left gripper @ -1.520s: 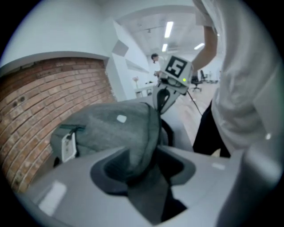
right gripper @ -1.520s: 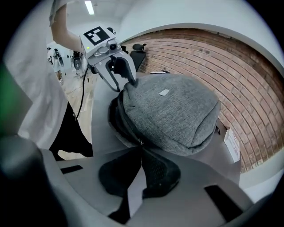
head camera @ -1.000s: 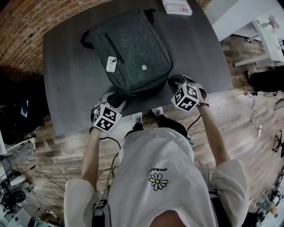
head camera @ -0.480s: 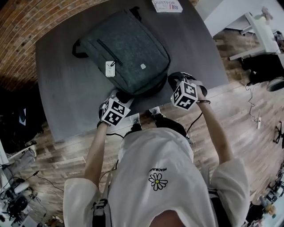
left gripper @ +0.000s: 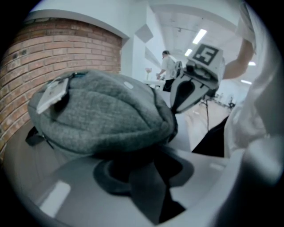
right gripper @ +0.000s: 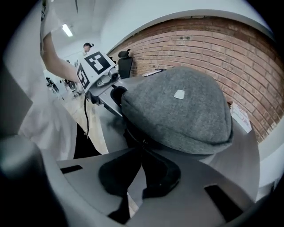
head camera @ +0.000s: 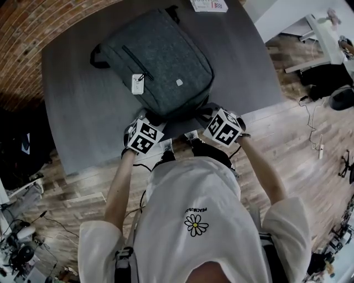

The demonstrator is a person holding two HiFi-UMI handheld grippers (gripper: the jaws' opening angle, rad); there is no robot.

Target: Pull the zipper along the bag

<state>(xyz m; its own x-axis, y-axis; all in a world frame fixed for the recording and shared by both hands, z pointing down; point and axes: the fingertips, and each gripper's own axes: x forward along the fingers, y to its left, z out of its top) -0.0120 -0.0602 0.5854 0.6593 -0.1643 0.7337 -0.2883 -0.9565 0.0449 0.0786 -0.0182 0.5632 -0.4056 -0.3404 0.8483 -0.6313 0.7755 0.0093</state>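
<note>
A grey felt backpack lies flat on the dark table, with a white tag clipped to its front zipper. My left gripper is at the bag's near edge on the left. In the left gripper view the jaws have just been closing and now sit on that dark lower edge of the backpack. My right gripper is at the same edge, further right. Its jaws stand slightly apart, their tips at the seam under the backpack, where a small metal zipper piece shows.
A printed booklet lies at the table's far edge. The table's near edge runs just under both grippers, with the person's legs and wooden floor below. A brick wall curves round the far left.
My right gripper has swung left, in to the bag's near edge. My left gripper shifted right toward the bag earlier and has since stayed put.
</note>
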